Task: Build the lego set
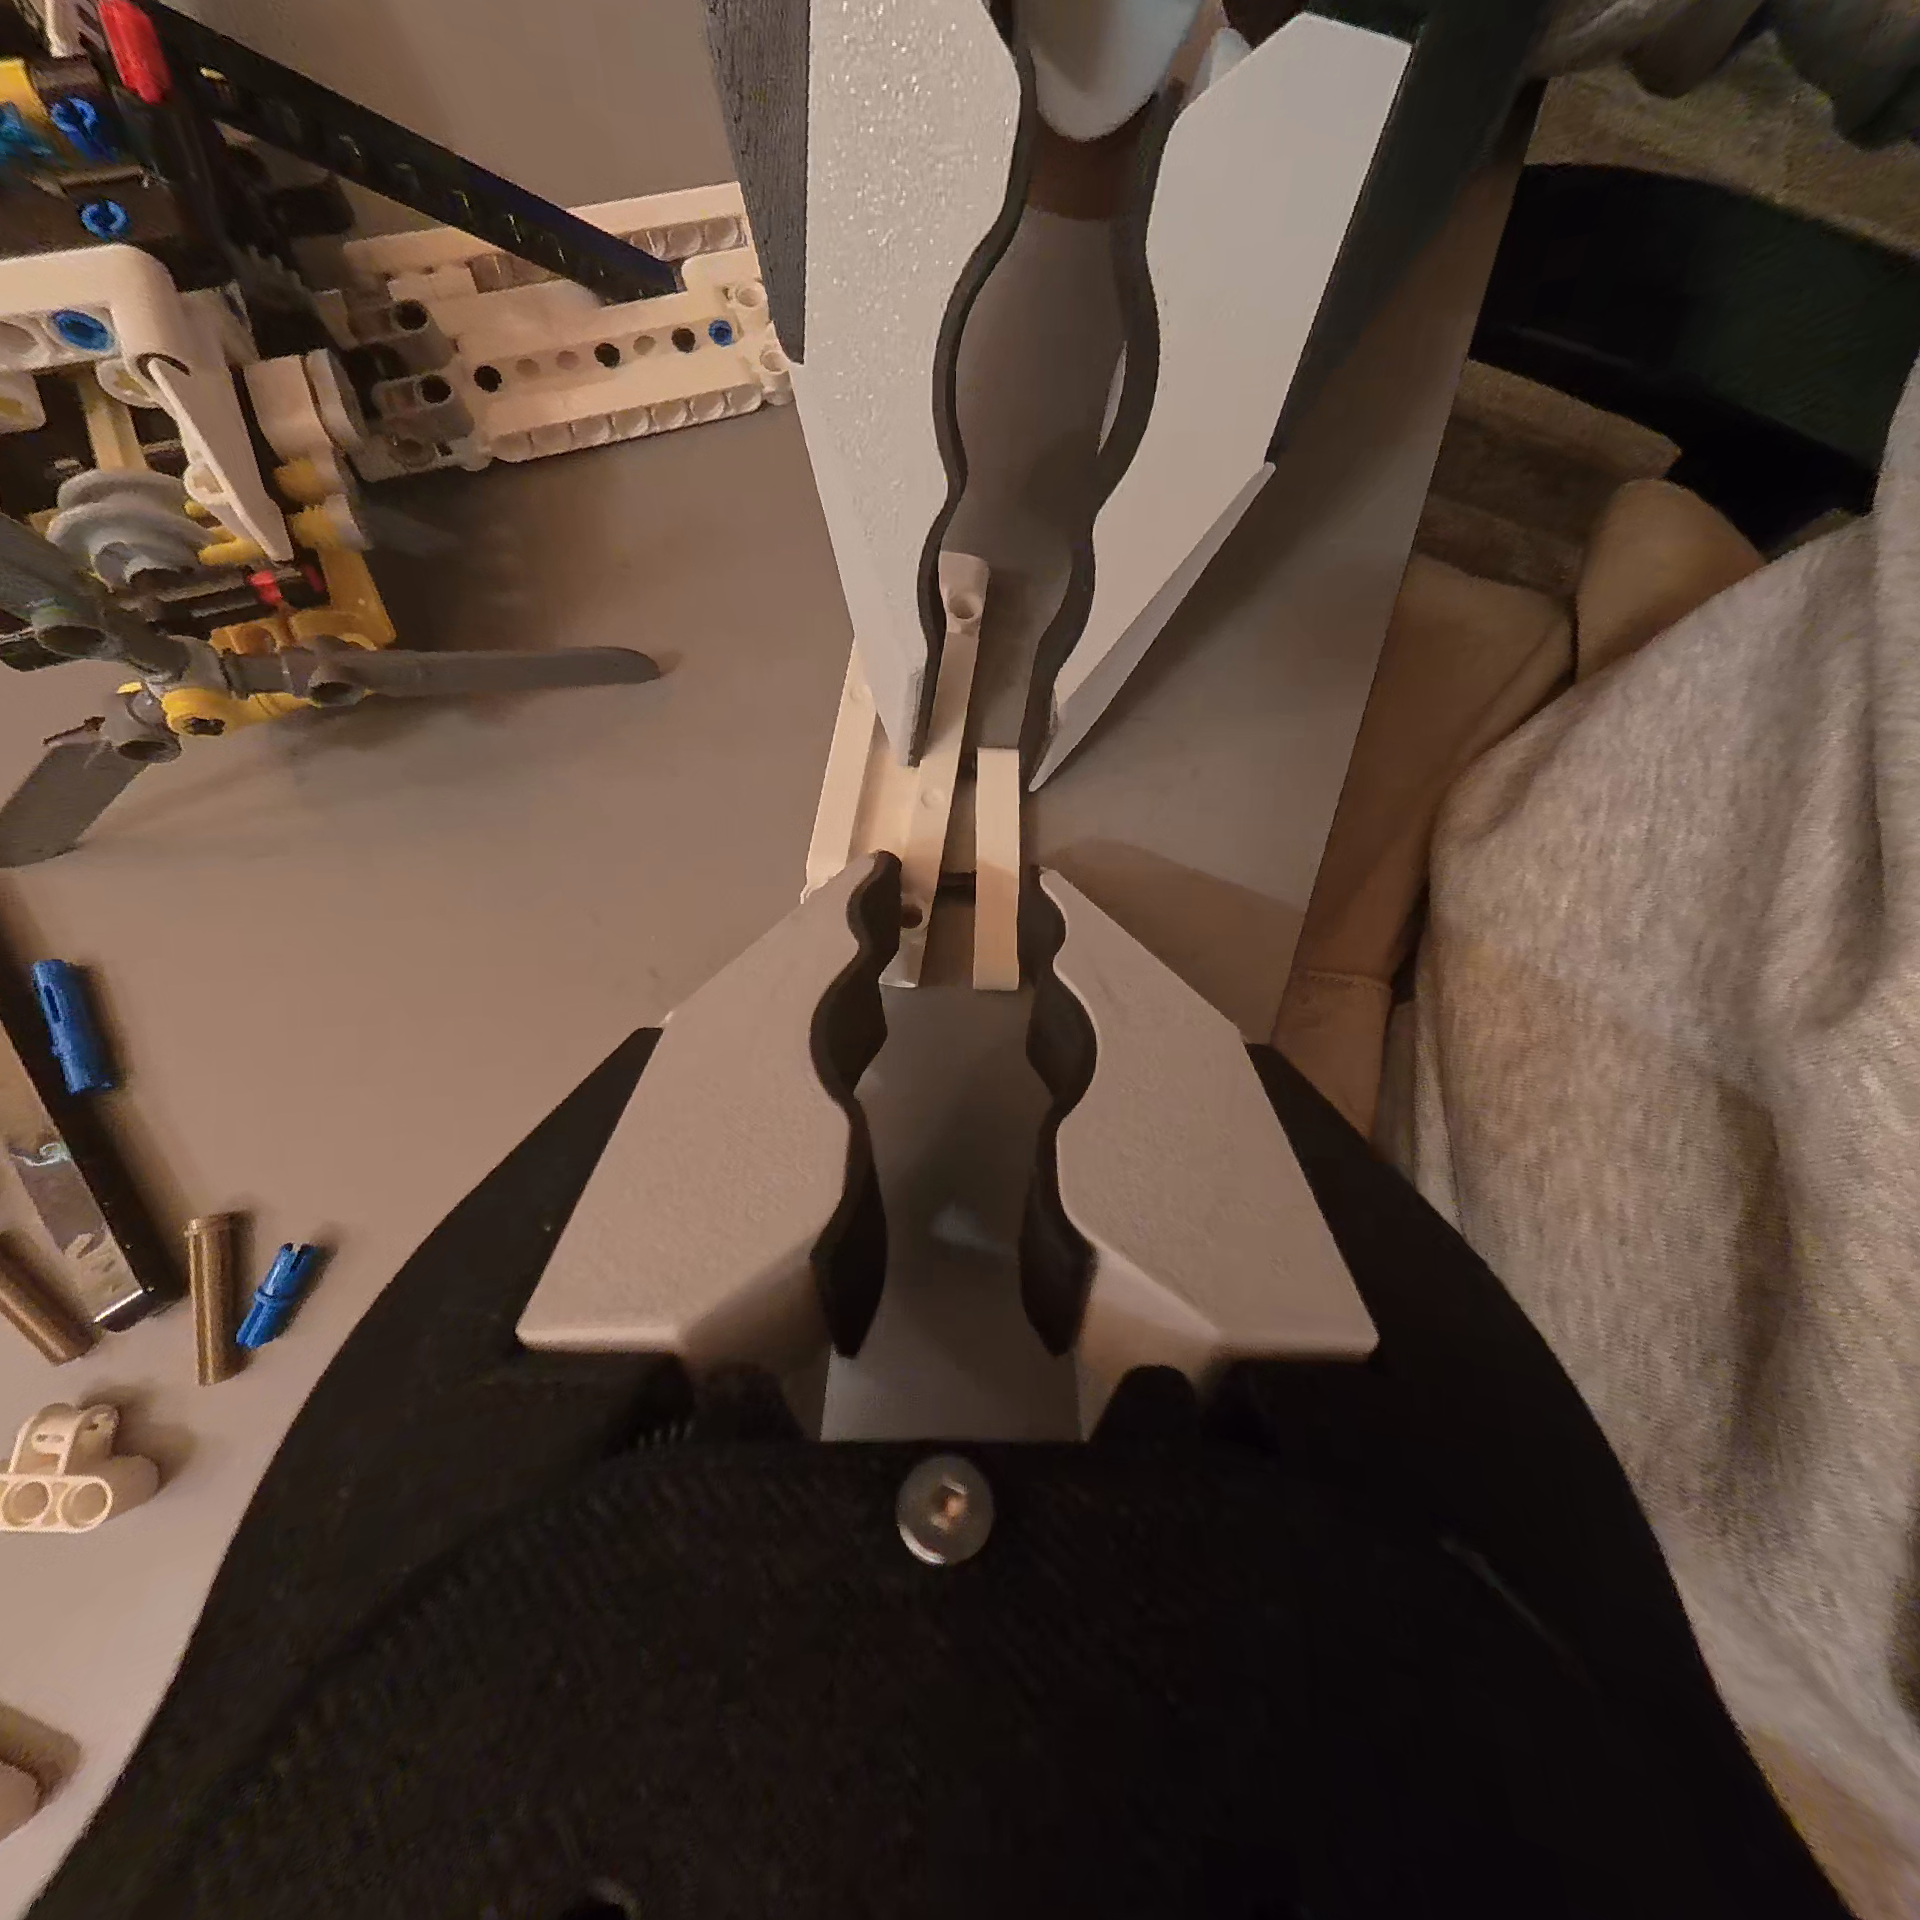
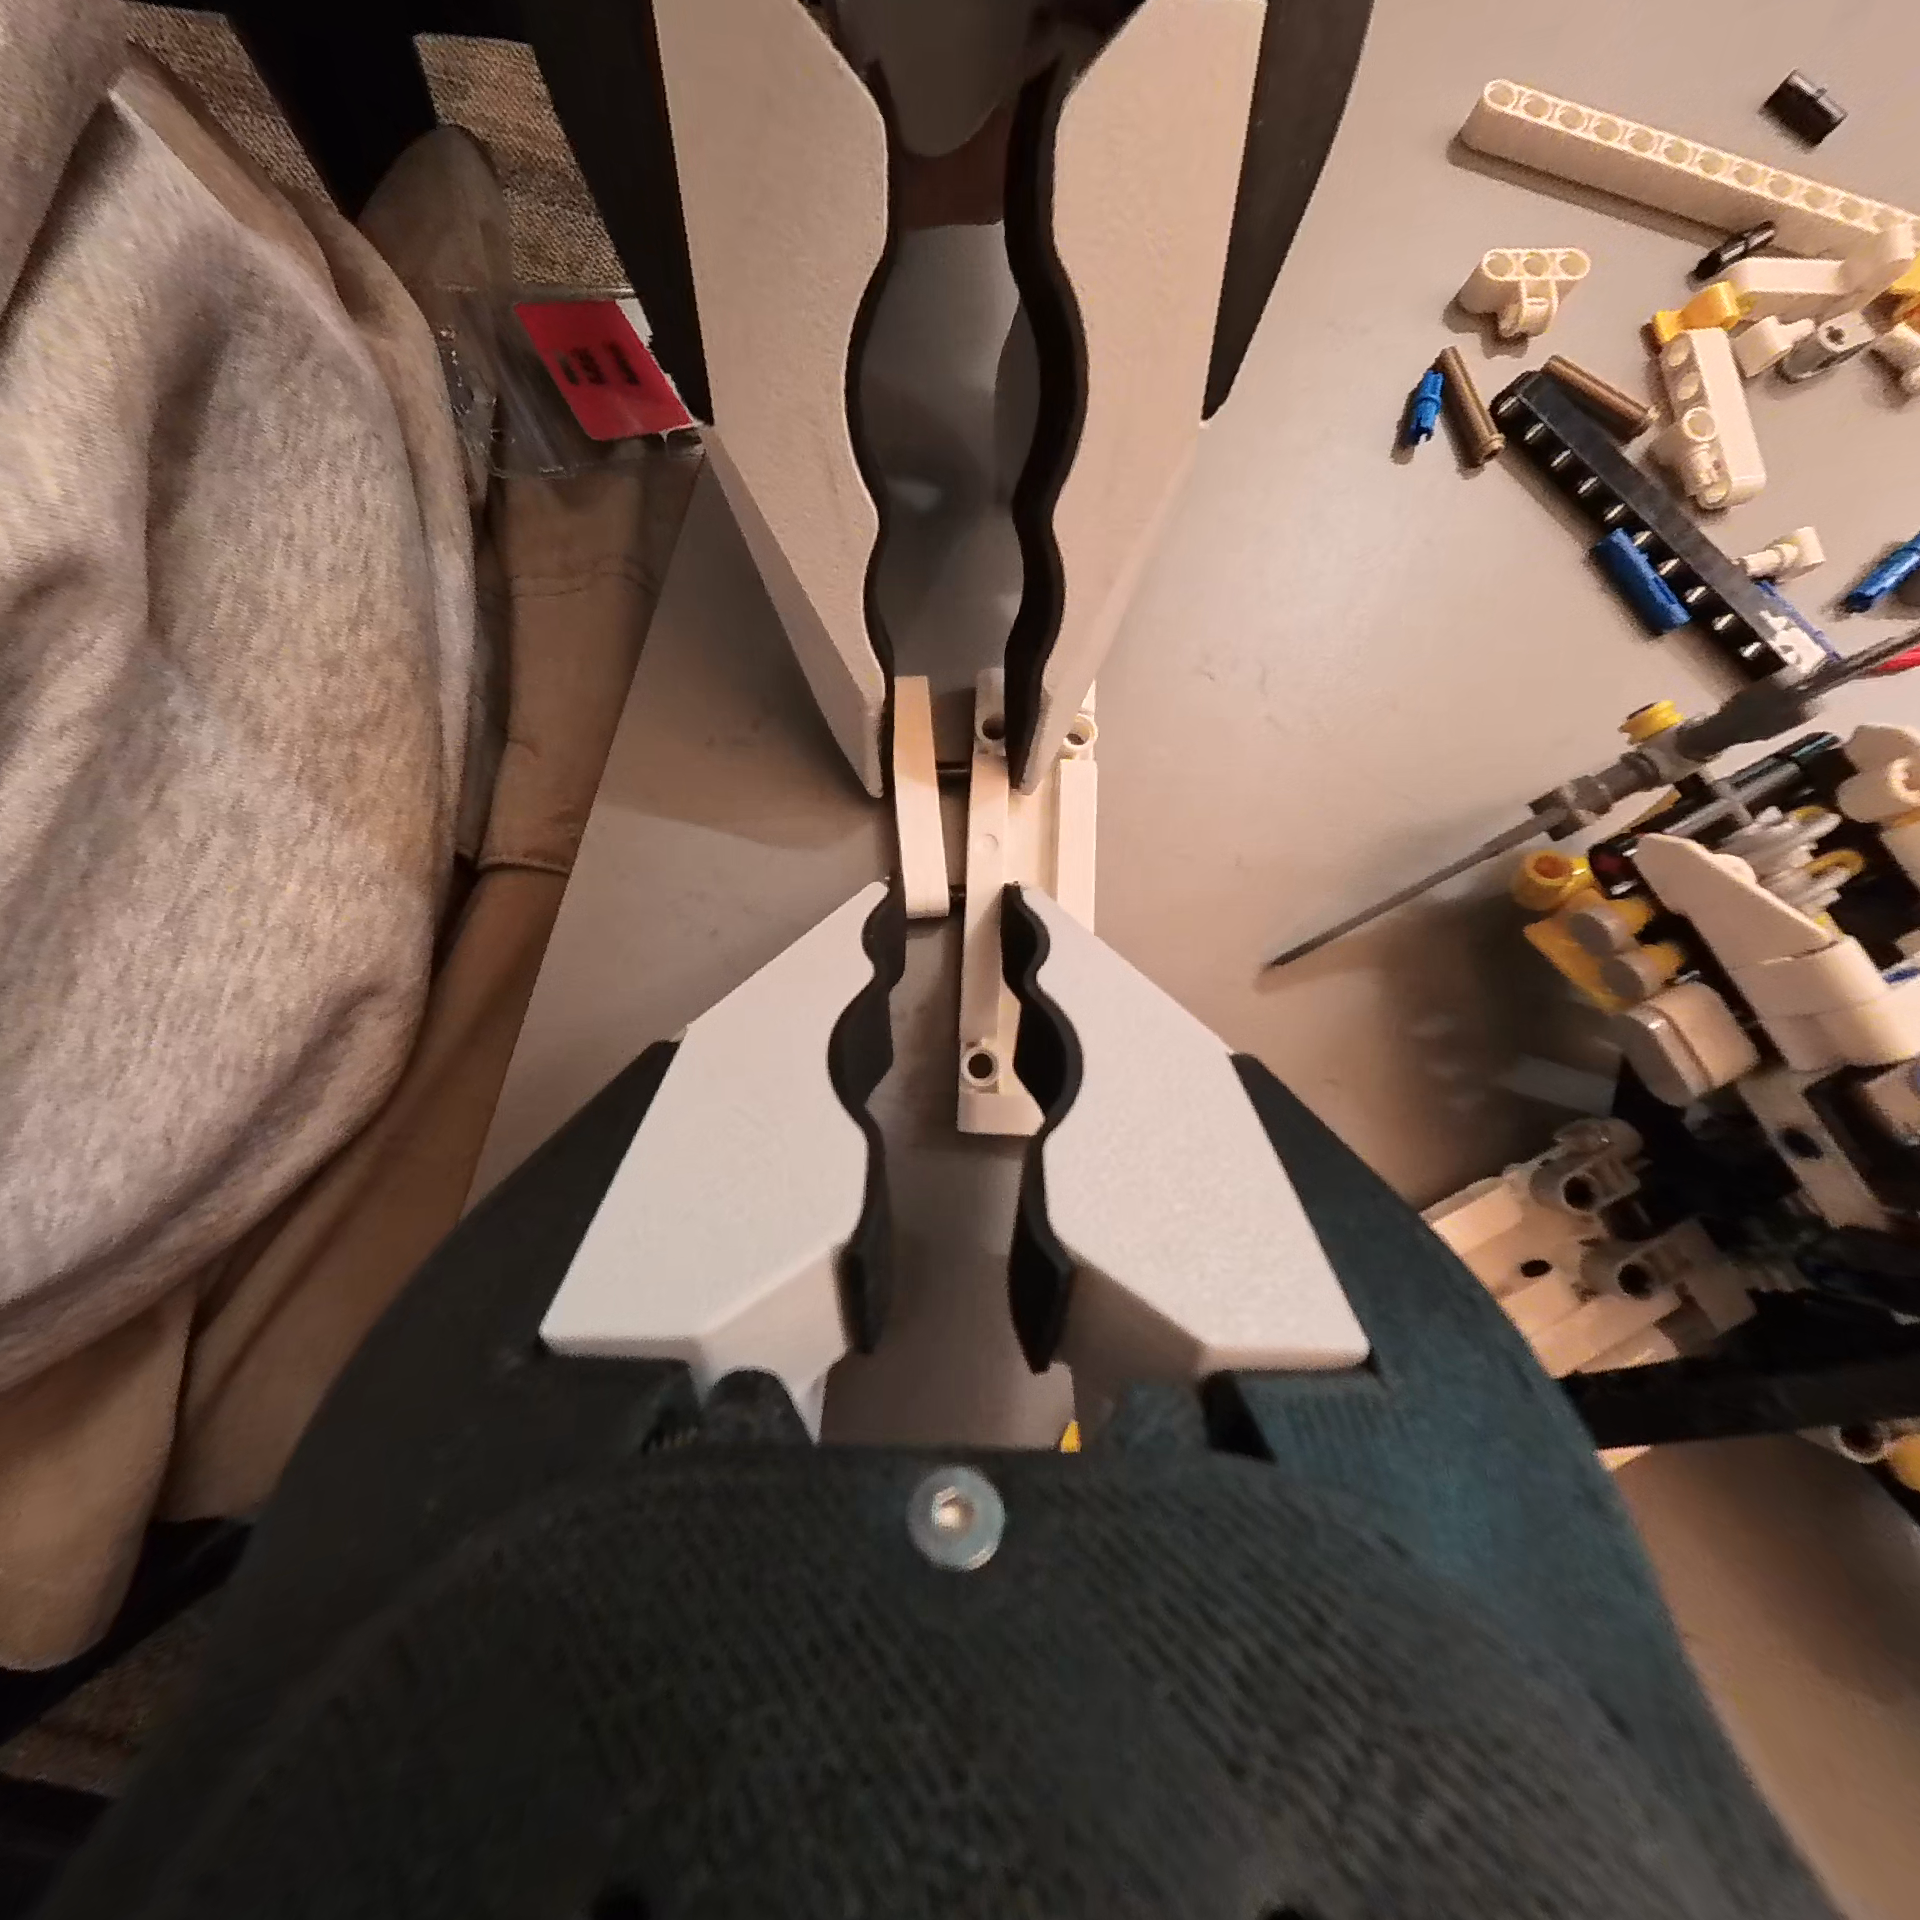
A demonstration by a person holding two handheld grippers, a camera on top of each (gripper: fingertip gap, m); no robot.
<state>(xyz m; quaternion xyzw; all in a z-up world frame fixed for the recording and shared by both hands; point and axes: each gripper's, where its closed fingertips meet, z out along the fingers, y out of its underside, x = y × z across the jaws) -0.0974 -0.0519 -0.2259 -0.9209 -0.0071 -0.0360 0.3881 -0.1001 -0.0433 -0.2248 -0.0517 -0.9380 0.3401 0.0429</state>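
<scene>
The two grippers face each other tip to tip above the grey table [image 1: 540, 831], and a small white lego assembly [image 1: 971, 862] hangs between them. The left gripper [image 1: 961, 883] has its jaws narrowed around the near end of this assembly; its black wavy pads [image 1: 868, 935] press on the white pieces from both sides, so it is grasping them. The right gripper [image 2: 945, 904] does the same from the opposite end: its jaws are close together and its pads [image 2: 1023, 935] clamp the white parts.

The assembly is made of two thin white beams side by side, with a narrow gap and something dark, perhaps a pin, between them. One beam [image 2: 987, 997] has round holes and reaches deeper between the right gripper's fingers. A further white piece [image 2: 1075, 831] lies just beside them; I cannot tell if it is joined.

On the table, well apart from the grippers, stands the larger half-built model [image 1: 208, 416] in white, yellow, black and grey. Loose parts lie near it: a long white beam [image 2: 1683, 177], a black beam [image 2: 1642, 520], blue pins [image 1: 71, 1023] and a brown axle [image 1: 216, 1294]. A grey sleeve [image 1: 1662, 1039] is at the side.
</scene>
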